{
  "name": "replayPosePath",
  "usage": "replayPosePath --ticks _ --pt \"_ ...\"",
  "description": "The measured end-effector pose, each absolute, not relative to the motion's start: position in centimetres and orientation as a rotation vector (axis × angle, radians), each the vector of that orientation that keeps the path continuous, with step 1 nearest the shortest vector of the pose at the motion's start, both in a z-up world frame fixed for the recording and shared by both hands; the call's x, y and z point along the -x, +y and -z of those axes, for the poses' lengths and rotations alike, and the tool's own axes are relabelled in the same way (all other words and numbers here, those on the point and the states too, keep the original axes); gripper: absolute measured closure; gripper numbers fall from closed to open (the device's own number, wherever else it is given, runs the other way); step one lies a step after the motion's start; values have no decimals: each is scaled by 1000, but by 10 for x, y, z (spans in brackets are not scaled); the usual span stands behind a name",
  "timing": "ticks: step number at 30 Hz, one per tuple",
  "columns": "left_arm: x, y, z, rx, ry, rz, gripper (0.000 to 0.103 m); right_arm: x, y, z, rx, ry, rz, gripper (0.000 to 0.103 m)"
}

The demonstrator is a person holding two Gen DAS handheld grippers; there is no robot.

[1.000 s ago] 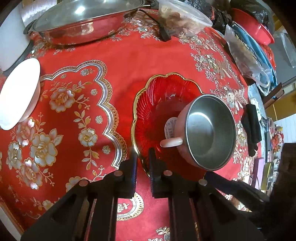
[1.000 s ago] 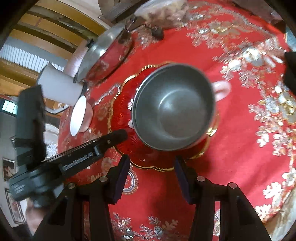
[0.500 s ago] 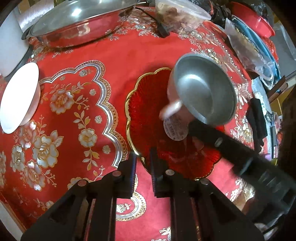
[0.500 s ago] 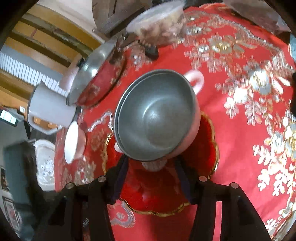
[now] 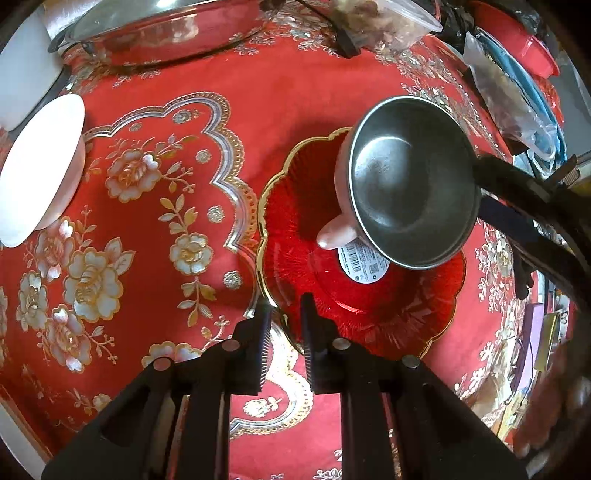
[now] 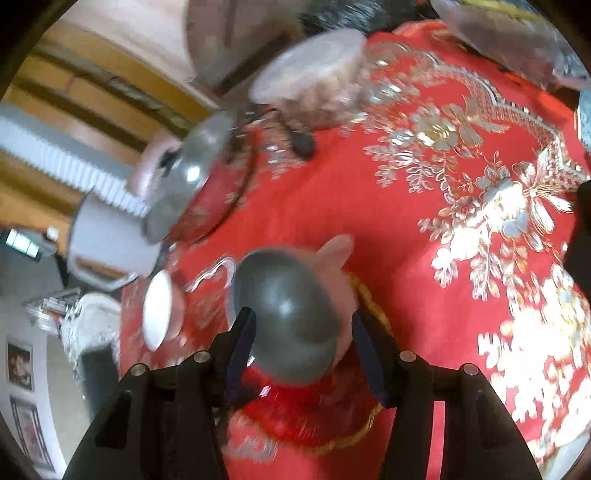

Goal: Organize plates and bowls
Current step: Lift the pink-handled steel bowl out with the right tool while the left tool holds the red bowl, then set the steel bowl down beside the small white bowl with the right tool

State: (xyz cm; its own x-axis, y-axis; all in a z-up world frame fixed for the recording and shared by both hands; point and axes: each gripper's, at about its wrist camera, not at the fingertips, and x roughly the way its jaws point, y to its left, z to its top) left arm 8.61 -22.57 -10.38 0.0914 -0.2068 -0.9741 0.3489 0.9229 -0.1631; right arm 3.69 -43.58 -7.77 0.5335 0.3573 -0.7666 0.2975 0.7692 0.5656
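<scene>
Bowl (image 5: 413, 181), steel inside with a pink outer shell and a stubby pink handle, hangs tilted above the red plate (image 5: 373, 317), clear of the plate's floor so far as the left wrist view shows. The right gripper (image 6: 301, 349) pinches it by the rim on the person's near side, one finger inside the wall and one outside, which would explain why the bowl tips its mouth toward the left camera: a one-sided hold lets the far edge droop. I judge this to be a lift that separates bowl from plate so each can be sorted with its own kind.

The left gripper (image 5: 283, 325) hovers at the plate's scalloped gold edge, its fingers nearly together with a slim gap between them and gripping nothing. It seems poised to take the rim or steady the plate. A round barcode sticker (image 5: 364, 263) shows on the plate's centre, partly under the bowl.

Around them, on the red floral tablecloth (image 5: 155, 221), a white bowl (image 5: 40, 170) sits well to the left. A lidded steel pan (image 5: 166, 29) and a clear plastic food tub (image 5: 388, 18) stand at the far side, with bagged items (image 5: 509, 99) to the right. Nothing crowds the bowl directly, though the pan and tub limit any sweep toward the far side.
</scene>
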Motion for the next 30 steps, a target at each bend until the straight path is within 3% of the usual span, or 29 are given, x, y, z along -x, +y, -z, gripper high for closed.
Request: replayPosePath --ticks 1,5,8,9,10,19,20,30 --pt "-86 -224 104 -120 1424 414 89 -30 -431 74 -728 1034 -67 39" --pt "-89 -222 105 -110 1432 417 89 -24 -396 93 -679 1164 -210 39" --pt "-88 -221 104 -120 1431 419 89 -32 -386 116 -610 1211 -161 49" --pt "-89 -221 104 -119 1433 418 89 -33 -385 124 -611 1229 -143 58" --pt "-89 -221 103 -120 1434 415 89 -34 -386 129 -611 1234 -128 59" --pt "-89 -221 102 -133 1426 406 89 -32 -402 128 -715 1172 -107 49" --pt "-89 -221 102 -138 1425 407 89 -34 -405 130 -739 1166 -112 53" --pt "-86 -223 103 -160 1432 415 88 -67 -416 109 -808 1060 -82 58"
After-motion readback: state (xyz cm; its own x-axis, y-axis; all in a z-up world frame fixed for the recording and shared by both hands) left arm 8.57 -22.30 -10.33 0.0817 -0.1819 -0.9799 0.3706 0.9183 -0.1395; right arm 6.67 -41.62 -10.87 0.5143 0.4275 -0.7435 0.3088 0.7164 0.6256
